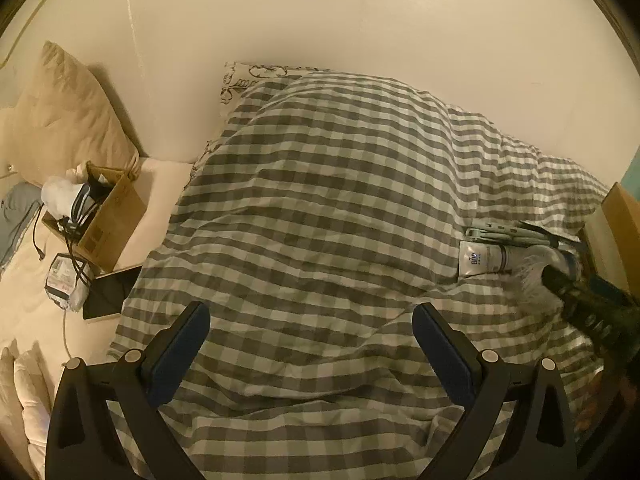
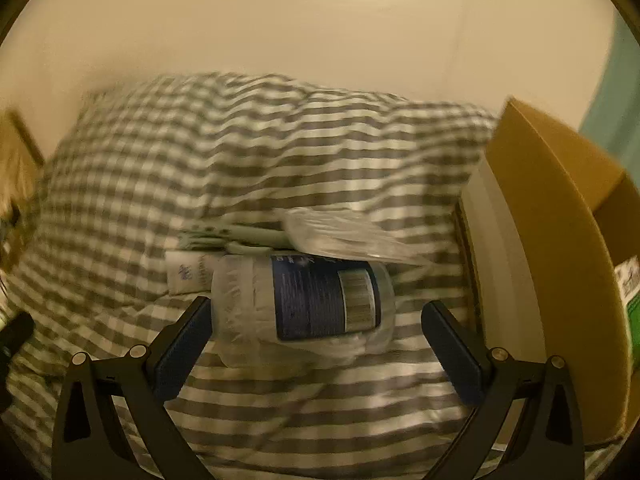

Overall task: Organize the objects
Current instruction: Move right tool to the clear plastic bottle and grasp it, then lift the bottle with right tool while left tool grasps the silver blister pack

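Note:
A clear plastic jar with a dark blue label [image 2: 308, 304] lies on its side on the checked duvet [image 2: 200, 160]. My right gripper [image 2: 316, 320] is open, its fingers on either side of the jar, just in front of it. Behind the jar lie a white tube [image 2: 188, 276], a pale green folded item [image 2: 232, 240] and a clear plastic bag [image 2: 344, 236]. My left gripper [image 1: 310, 320] is open and empty above the duvet [image 1: 320, 200]. The white tube [image 1: 478, 260] and the right gripper's dark body [image 1: 588, 300] show at the right of the left wrist view.
An open cardboard box [image 2: 560, 240] stands right of the jar. A smaller cardboard box [image 1: 104, 216] full of cables and cloth sits at the left on the white sheet, with a packet [image 1: 64, 280], a dark tablet [image 1: 112, 288] and a beige pillow [image 1: 68, 112] nearby.

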The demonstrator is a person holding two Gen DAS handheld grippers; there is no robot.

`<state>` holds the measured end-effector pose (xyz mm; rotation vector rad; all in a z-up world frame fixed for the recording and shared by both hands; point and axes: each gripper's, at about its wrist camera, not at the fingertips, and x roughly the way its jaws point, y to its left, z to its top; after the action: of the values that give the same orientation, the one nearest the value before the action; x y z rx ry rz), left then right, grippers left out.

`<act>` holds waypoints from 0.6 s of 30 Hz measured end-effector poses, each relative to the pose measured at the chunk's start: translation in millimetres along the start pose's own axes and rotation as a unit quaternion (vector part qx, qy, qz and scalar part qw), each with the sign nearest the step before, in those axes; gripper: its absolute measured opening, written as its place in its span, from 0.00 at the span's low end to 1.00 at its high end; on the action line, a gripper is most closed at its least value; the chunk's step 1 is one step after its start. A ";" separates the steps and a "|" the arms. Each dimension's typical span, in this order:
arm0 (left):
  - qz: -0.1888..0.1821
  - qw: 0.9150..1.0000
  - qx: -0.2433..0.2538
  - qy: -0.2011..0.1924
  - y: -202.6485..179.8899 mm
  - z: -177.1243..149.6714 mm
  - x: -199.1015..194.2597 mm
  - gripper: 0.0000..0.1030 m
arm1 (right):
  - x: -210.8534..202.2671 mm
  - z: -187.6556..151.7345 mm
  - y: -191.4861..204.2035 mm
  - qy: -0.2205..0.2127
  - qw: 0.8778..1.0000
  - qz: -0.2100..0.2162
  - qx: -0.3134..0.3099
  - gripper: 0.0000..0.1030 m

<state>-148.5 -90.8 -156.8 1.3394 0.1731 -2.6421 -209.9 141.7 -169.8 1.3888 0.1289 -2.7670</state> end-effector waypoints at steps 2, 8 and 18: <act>0.006 1.000 0.009 0.002 -4.0 -0.4 1.2 1.00 | -0.4 0.6 -10.3 0.007 0.999 0.026 0.022 1.00; 0.016 0.999 0.030 0.002 -13.3 -2.3 3.0 1.00 | 10.8 3.6 10.5 0.015 1.000 0.023 -0.012 1.00; 0.024 0.998 0.061 -0.006 -36.3 1.9 -7.1 1.00 | -7.1 9.6 10.4 0.020 0.998 0.058 -0.028 0.88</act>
<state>-153.4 -54.9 -149.1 1.3442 -0.0230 -2.6584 -212.5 130.4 -159.0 1.3916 0.1214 -2.6237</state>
